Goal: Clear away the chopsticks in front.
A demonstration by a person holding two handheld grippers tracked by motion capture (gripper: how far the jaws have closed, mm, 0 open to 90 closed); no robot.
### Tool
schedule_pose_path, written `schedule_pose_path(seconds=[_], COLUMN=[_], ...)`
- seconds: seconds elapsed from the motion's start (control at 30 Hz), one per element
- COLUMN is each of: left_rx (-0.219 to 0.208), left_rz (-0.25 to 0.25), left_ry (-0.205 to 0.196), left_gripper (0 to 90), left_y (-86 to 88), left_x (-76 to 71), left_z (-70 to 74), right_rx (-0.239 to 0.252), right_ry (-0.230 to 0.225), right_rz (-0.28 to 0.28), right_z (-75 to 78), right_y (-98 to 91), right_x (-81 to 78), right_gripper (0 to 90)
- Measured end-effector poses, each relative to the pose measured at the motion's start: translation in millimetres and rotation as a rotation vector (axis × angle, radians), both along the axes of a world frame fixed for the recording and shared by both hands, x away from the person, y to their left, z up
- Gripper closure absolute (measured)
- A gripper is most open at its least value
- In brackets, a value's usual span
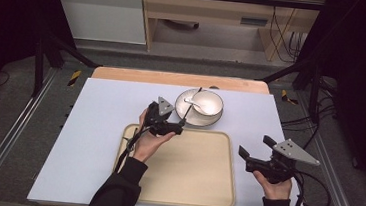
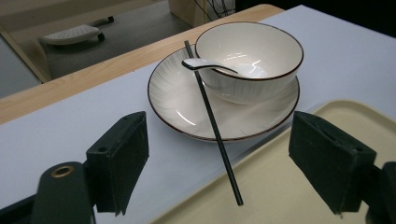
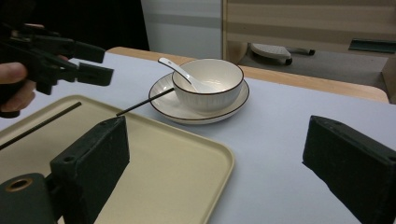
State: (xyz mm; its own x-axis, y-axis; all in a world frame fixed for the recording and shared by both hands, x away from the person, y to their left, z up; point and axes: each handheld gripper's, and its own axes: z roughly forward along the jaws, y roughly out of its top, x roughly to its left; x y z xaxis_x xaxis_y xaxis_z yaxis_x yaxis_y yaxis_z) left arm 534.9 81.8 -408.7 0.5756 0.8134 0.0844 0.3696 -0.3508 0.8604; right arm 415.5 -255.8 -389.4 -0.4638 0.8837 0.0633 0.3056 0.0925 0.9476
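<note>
The black chopstick (image 2: 214, 125) lies straight ahead of the left claw (image 1: 178, 128), between its two pads but untouched by either; its long axis runs away from the claw, the near tip resting on the rim of the tray (image 2: 299, 186) and the far end propped over the plate (image 2: 177, 100) against the bowl (image 2: 250, 58); the left claw stands wide, nothing pinched in it; the right claw (image 1: 253, 148) also gapes wide and empty, held out over the counter (image 1: 100, 106) beside the tray's right edge, well apart from the chopstick, so the left hand (image 1: 148, 142) is plainly the nearer; judged from this, a grasp would call for the left claw to square its pads across the stick; the chopstick is thin, dark, straight and matt, tilted rather than flat; a white spoon (image 2: 201, 64) lies in the bowl, its handle sticking out over the rim just beside the stick's upper part.
</note>
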Motion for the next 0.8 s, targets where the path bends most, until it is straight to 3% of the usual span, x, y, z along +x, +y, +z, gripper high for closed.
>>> schedule_pose_path(seconds=[0.2, 0.47, 0.8], left_rx=[0.028, 0.128, 0.118], left_rz=[-0.002, 0.0, 0.004], left_ry=[0.033, 0.041, 0.084], left_gripper=[19.9, 27.1, 43.6], left_y=[-12.6, -24.2, -31.9], left_x=[18.1, 37.4, 56.5], left_z=[-9.3, -21.2, -33.5], right_rx=[0.005, 0.003, 0.006], right_ry=[0.002, 0.003, 0.005], right_rz=[-0.001, 0.0, 0.001], right_z=[0.0, -0.1, -0.4], right_y=[-1.7, -1.9, -2.7], right_x=[0.0, 0.6, 0.8], right_gripper=[7.2, 7.2, 7.2])
